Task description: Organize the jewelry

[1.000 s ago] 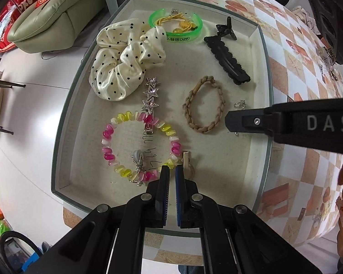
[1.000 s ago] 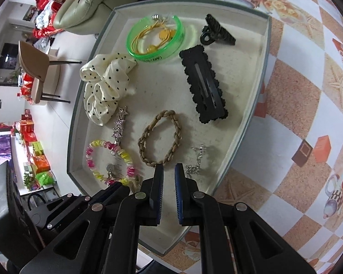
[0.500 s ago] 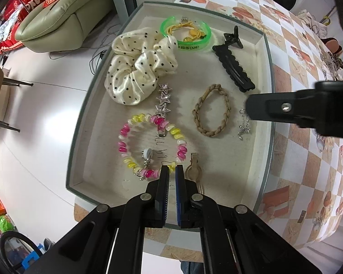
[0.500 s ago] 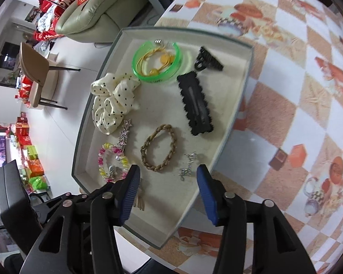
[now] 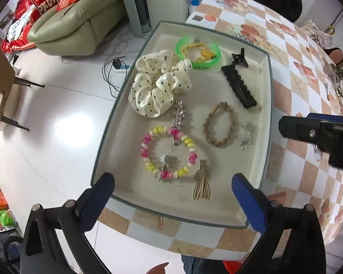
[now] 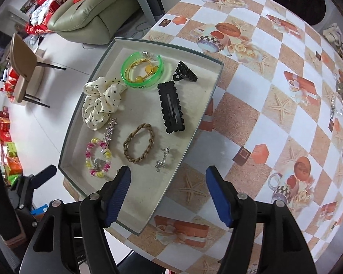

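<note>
Change, left gripper (image 5: 172, 183): jaws closed a second ago, now opening wide and empty; the view takes in more of the tray than before.
Change, right gripper (image 6: 168, 178): jaws nearly closed a second ago, now opening, about two-thirds wide, nothing between them.
Released piece, left: tan fan-shaped hair clip (image 5: 202, 187) lies flat on the tray floor, just beside the beaded bracelet.
Released piece, right: silver chain earring (image 6: 162, 159) lies near the tray's right wall, beside the braided tie.
Meaning for the task: two placements look complete; both grippers are free for the next pieces, probably from the loose jewelry (image 6: 341, 100) at the table's far edge.
Tray (image 5: 266, 114): shallow, cream-lined, on the checked tablecloth (image 6: 274, 118) at the table corner.
Count, scrunchie: one, cream with black dots (image 5: 157, 86).
Count, green bangle: one (image 5: 197, 53), a yellow bobble tie inside it.
Count, black clips: two, a scalloped snap clip (image 5: 239, 86) and a small claw clip (image 5: 240, 58).
Count, braided hair tie: one (image 5: 220, 125).
Count, beaded bracelet: one, pink and yellow (image 5: 169, 153), small earrings inside, number unclear.
Count, star hairpin: one (image 5: 178, 115).
</note>
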Demonstrator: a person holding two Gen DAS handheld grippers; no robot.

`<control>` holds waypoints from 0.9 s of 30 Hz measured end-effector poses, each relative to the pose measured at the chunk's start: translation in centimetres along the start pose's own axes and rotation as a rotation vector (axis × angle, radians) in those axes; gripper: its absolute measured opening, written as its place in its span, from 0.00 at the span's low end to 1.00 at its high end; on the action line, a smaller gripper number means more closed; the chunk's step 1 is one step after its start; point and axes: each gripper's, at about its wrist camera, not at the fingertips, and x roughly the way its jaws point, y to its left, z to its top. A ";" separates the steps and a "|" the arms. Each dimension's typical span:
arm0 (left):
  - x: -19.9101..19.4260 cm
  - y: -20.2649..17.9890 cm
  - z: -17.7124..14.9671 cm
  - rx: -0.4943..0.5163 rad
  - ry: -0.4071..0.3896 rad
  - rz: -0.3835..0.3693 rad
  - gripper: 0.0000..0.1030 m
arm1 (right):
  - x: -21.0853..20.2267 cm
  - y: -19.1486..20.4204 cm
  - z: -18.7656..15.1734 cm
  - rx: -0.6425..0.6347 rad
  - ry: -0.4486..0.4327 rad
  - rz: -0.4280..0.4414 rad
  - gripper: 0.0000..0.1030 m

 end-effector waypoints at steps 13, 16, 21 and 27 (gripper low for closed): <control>-4.3 0.7 0.2 -0.022 -0.039 0.054 1.00 | -5.5 2.3 0.1 -0.100 -0.147 -0.132 0.87; -5.5 1.2 0.1 -0.035 -0.053 0.054 1.00 | -6.5 2.6 0.0 -0.103 -0.161 -0.135 0.87; -7.0 1.5 -0.1 -0.039 -0.072 0.053 1.00 | -7.7 2.8 -0.2 -0.109 -0.164 -0.146 0.87; -8.0 1.2 -0.2 -0.030 -0.086 0.050 1.00 | -8.2 2.9 -0.6 -0.112 -0.144 -0.152 0.87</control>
